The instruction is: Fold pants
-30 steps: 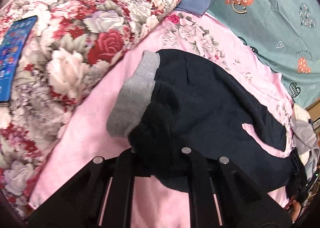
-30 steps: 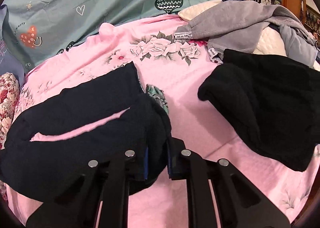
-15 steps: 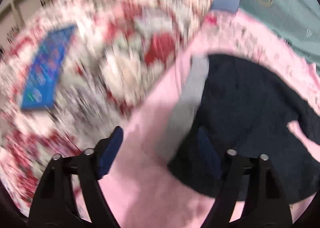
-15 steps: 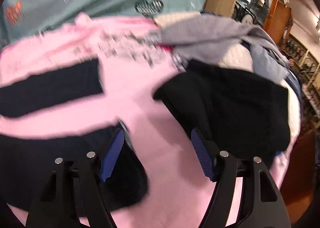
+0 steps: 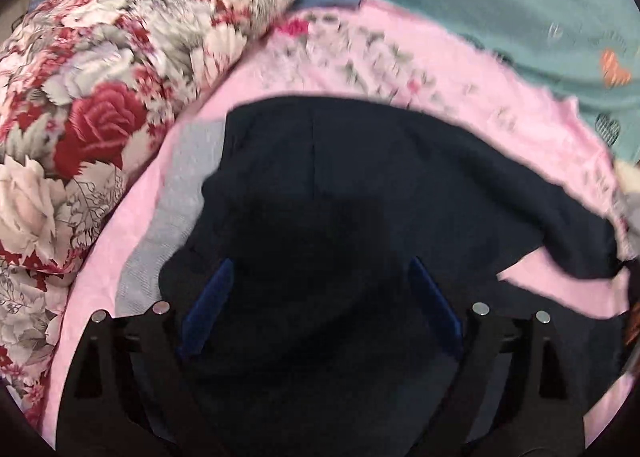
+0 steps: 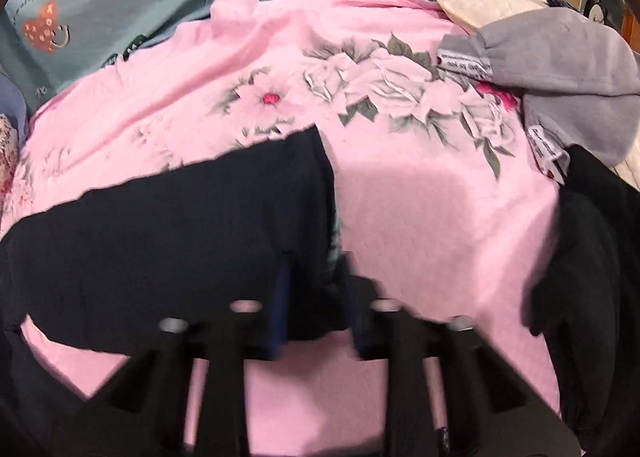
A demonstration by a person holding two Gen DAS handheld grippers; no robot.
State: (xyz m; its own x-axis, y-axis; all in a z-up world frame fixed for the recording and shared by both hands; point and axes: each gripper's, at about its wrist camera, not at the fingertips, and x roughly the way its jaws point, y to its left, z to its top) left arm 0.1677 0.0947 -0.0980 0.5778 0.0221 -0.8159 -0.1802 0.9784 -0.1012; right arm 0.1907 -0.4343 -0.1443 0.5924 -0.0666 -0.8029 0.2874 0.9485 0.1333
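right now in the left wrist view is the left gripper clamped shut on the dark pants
No: the left gripper is wide apart and opening, its blue pads standing either side of the dark pants without pressing on them.

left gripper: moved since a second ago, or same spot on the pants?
Yes. The left gripper has shifted right along the dark pants, away from the grey waistband and floral quilt. Its jaws are opening, pants fabric between them, not pinched.
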